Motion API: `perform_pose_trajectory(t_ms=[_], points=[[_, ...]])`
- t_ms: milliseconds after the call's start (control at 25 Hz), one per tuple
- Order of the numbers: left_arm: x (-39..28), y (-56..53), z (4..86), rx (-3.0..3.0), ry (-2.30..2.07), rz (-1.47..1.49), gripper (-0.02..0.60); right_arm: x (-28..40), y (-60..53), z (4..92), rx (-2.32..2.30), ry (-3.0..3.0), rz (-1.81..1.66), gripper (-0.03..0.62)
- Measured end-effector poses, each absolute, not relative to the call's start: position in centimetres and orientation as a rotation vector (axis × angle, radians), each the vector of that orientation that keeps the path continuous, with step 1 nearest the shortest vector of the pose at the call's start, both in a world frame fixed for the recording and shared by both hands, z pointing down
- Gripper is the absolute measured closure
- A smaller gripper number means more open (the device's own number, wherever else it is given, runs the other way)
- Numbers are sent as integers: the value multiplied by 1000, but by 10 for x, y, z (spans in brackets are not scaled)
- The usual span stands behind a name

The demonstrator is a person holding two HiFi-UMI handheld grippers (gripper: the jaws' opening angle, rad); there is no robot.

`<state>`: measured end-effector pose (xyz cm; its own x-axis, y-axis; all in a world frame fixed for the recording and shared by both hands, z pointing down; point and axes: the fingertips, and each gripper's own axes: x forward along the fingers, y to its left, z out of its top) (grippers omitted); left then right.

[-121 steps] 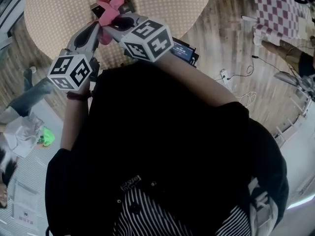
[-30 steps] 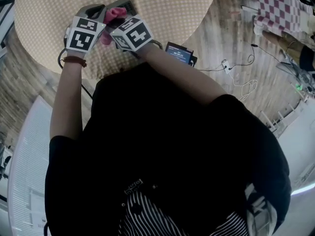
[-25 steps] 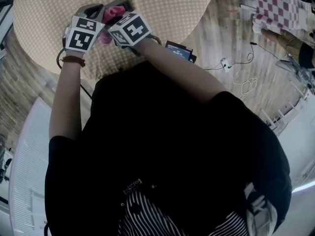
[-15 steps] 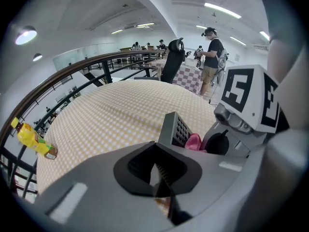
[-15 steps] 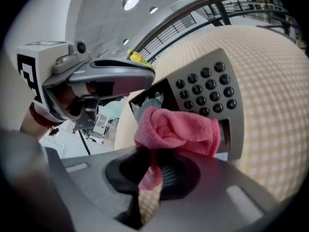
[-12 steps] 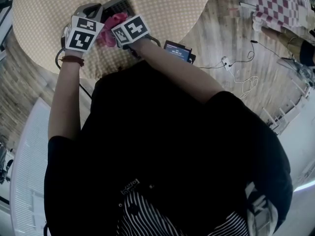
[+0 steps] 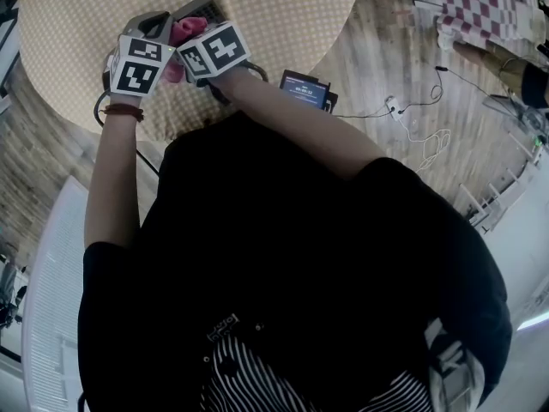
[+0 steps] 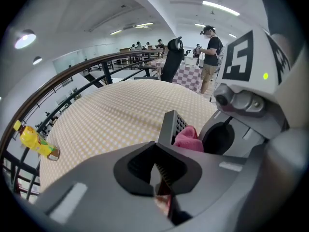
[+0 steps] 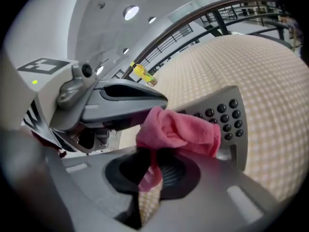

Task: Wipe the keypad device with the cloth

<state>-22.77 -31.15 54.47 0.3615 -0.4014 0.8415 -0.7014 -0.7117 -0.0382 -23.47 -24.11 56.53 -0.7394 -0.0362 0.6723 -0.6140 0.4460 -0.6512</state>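
The left gripper is clenched on the near edge of the grey keypad device, holding it tilted up off the checked tabletop. The right gripper is clamped on a bunched pink cloth, which presses against the device's face just beside its rows of dark round keys. Seen from the head view, both grippers sit close together over the tabletop's near edge, with the cloth between them. A yellow bottle lies well apart from the device, by the tabletop's far rim.
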Motion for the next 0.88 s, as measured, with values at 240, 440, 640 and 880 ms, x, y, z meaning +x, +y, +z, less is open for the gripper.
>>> perform_pose_trajectory(t_ms=[240,440,640,880], points=[[-226,-312,548,2305,-961,1309,578,-219,-219,600,520,-2020,1321,545],[-227,-311,548,2305,-965,1303,578,-212,-208,611,543,-1932,1354,545],[-227,-311,545,2315,-957,1303,578,-235,-243,559,593,-2162,1329,545],[-228,-305,542,2312,-966,1287,578,-234,-242,566,599,-2101,1445,545]])
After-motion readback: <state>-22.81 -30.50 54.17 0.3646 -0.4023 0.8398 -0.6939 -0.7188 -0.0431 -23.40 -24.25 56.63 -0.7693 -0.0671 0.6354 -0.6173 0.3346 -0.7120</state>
